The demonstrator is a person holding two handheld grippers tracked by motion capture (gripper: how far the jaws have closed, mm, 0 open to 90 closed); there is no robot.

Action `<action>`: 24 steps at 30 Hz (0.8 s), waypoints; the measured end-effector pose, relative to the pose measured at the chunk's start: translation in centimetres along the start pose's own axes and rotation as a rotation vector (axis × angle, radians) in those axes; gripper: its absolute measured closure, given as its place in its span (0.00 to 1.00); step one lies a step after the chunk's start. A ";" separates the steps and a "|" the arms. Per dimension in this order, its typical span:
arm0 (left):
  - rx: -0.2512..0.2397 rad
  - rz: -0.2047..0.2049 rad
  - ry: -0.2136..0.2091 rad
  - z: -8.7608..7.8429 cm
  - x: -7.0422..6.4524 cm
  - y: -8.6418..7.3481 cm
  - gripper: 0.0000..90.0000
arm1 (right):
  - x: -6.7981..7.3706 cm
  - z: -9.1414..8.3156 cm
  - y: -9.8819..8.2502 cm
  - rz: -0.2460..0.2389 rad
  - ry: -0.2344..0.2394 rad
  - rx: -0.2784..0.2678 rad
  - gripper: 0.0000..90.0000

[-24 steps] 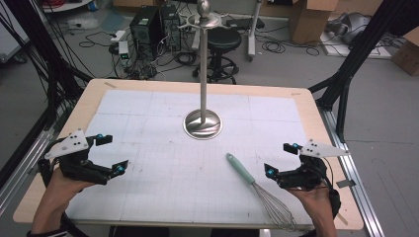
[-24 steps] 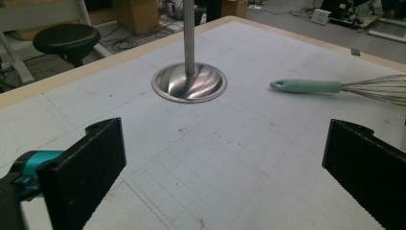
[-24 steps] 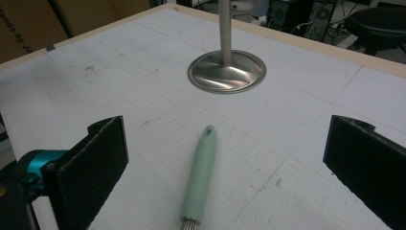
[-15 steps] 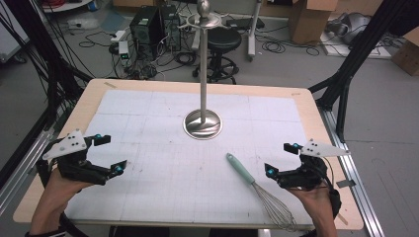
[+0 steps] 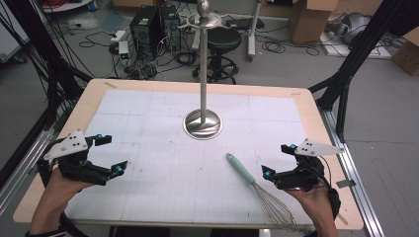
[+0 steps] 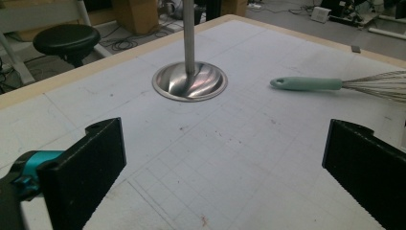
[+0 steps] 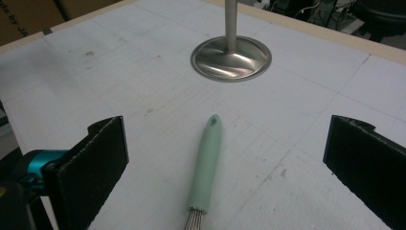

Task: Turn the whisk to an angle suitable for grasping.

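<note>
Your whisk (image 5: 259,190) lies lower right of the frame, mint handle pointing up-left toward the metal stand (image 5: 202,121). Your left gripper (image 5: 109,154) and right gripper (image 5: 276,160) gape wide, empty, barely shifted since before.

Glossy metal stand (image 5: 202,123), matt mint whisk handle (image 7: 205,165), perhaps silicone, wire loops (image 5: 274,206).

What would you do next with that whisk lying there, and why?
Probably ease the right tool forward and down over the whisk. Its jaws stand open with the whisk's green handle lying between them, pointing at the metal stand. The left tool is farther off.
</note>
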State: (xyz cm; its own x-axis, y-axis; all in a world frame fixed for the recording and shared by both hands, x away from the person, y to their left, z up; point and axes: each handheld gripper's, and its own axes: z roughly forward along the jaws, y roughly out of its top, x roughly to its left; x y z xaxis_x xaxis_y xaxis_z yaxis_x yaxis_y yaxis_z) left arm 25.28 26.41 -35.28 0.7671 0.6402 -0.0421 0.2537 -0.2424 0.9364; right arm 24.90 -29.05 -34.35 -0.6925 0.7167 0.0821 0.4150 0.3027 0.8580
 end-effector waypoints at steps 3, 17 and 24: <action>-0.002 0.000 0.000 0.0 0.0 0.0 0.02 | 0.2 0.2 0.5 -0.021 -0.005 0.044 0.00; -0.005 -0.007 -0.003 -0.2 0.3 -0.2 0.02 | 1.1 1.6 2.6 -0.081 0.000 0.222 0.00; -0.002 -0.004 -0.005 -0.2 0.3 -0.2 0.02 | 1.0 2.7 3.6 -0.094 0.019 0.303 0.00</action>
State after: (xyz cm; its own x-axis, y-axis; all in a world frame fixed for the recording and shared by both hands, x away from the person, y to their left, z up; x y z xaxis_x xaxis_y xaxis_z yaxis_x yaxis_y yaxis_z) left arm 25.38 26.77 -35.42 0.7690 0.6375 -0.0473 0.2553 -0.2385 0.9370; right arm 27.27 -25.50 -32.60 -0.7461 0.6655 0.0214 0.5035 0.5428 0.6722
